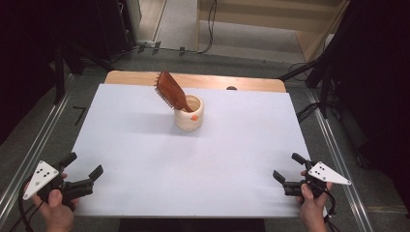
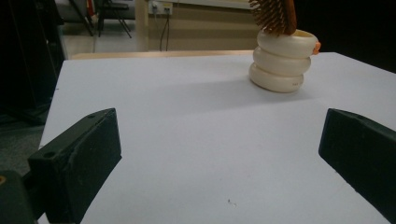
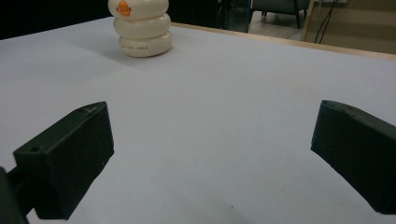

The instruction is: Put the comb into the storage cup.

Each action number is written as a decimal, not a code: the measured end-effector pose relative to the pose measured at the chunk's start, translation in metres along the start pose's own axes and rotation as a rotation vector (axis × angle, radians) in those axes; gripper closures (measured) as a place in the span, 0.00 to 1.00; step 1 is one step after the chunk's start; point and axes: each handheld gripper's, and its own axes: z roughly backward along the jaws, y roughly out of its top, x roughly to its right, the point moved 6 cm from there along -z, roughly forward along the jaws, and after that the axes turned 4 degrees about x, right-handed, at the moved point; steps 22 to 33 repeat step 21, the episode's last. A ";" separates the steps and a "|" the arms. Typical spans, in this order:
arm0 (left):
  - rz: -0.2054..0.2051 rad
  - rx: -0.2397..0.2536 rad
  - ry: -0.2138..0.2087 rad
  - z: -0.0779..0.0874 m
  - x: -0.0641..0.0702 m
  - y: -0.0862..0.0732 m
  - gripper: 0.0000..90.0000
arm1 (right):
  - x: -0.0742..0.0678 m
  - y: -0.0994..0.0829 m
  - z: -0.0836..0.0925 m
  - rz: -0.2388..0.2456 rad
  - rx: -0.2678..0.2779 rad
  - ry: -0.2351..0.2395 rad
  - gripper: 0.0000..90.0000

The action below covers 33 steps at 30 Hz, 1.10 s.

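Observation:
A cream ribbed cup (image 1: 189, 113) with an orange knob stands on the white table (image 1: 145, 159), slightly behind the middle. A brown wooden hairbrush (image 1: 170, 90) leans out of it toward the far left, bristles facing down-left. The cup (image 2: 281, 61) and the brush bristles (image 2: 273, 16) appear at the upper right of the left gripper view; the cup (image 3: 141, 29) sits at the upper left of the right gripper view. My left gripper (image 1: 83, 164) is open near the table's front left corner. My right gripper (image 1: 287, 167) is open near the front right corner. Both hold nothing.
A bare wooden strip (image 1: 130, 77) runs along the table's far edge. Metal rails (image 1: 333, 145) flank both sides of the table. Cables and dark stands lie on the floor beyond.

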 end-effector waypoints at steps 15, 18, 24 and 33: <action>0.017 -0.032 -0.009 -0.004 -0.009 -0.014 0.00 | -0.001 -0.001 -0.001 0.012 -0.013 -0.002 0.00; 0.015 -0.035 -0.011 -0.004 -0.008 -0.014 0.00 | -0.002 -0.001 -0.002 0.013 -0.015 -0.001 0.00; 0.012 -0.043 -0.010 -0.005 -0.008 -0.016 0.00 | -0.001 -0.001 -0.002 0.011 -0.014 -0.007 0.00; 0.012 -0.043 -0.010 -0.005 -0.008 -0.016 0.00 | -0.001 -0.001 -0.002 0.011 -0.014 -0.007 0.00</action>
